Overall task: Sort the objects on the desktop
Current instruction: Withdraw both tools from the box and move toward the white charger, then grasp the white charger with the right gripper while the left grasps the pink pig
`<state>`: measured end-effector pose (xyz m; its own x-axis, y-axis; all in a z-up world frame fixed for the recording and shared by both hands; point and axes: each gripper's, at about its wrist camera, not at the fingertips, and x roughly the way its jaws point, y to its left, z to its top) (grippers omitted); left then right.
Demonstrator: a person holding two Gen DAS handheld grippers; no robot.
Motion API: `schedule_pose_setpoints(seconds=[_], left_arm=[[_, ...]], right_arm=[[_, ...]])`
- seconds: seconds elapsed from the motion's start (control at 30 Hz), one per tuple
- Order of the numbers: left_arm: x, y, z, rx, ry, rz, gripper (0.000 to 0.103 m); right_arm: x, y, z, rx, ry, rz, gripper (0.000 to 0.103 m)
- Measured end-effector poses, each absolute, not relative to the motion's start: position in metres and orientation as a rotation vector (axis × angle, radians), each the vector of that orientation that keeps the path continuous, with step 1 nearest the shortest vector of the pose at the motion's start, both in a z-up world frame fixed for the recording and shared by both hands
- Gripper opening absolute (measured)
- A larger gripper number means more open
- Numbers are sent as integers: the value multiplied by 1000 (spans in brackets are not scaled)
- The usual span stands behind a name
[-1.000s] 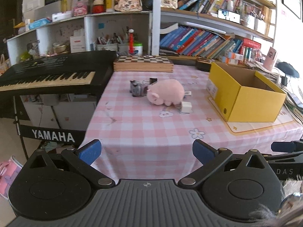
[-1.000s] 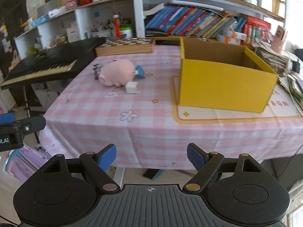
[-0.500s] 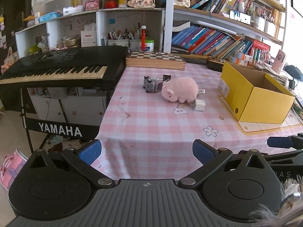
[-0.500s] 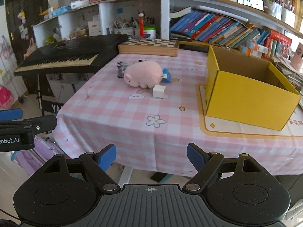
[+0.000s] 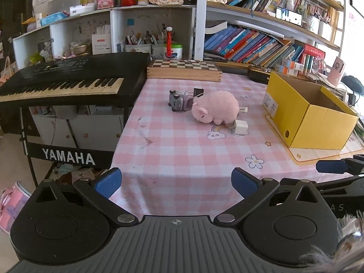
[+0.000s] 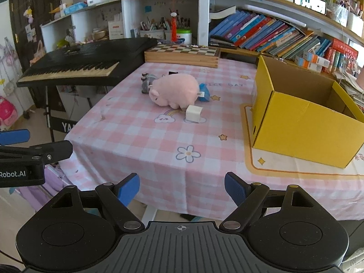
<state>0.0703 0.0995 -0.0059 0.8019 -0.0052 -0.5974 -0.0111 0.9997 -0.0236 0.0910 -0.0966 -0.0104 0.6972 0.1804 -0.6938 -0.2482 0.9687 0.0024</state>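
A pink plush pig (image 5: 215, 109) (image 6: 174, 92) lies mid-table on the pink checked cloth. In front of it stands a white charger cube (image 5: 240, 127) (image 6: 193, 113). Behind it lie a small grey toy (image 5: 176, 100) (image 6: 146, 82), a black binder clip (image 5: 198, 91) and a blue item (image 6: 204, 93). An open yellow cardboard box (image 5: 304, 113) (image 6: 304, 116) stands at the right. My left gripper (image 5: 176, 182) and my right gripper (image 6: 182, 188) both hover open and empty before the table's near edge, well short of the objects.
A black Yamaha keyboard (image 5: 66, 84) (image 6: 75, 66) on its stand borders the table's left side. A wooden chessboard box (image 5: 184, 70) (image 6: 182, 55) lies at the table's back edge. Shelves of books and clutter fill the wall behind. The floor lies below the near edge.
Both views have swung left over the second: the table and box sit further right in frame. Both grippers stay open and empty.
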Motion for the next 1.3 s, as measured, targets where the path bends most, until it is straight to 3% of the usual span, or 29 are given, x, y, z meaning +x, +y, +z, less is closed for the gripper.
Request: schedule_pose_setpoints(seconds=[1.0, 1.3], left_arm=[[191, 74, -18, -29, 722, 68, 103], [224, 70, -17, -19, 732, 98, 103]], right_arm=[[221, -102, -31, -125, 782, 350, 84], [259, -94, -49, -145, 804, 388, 70]])
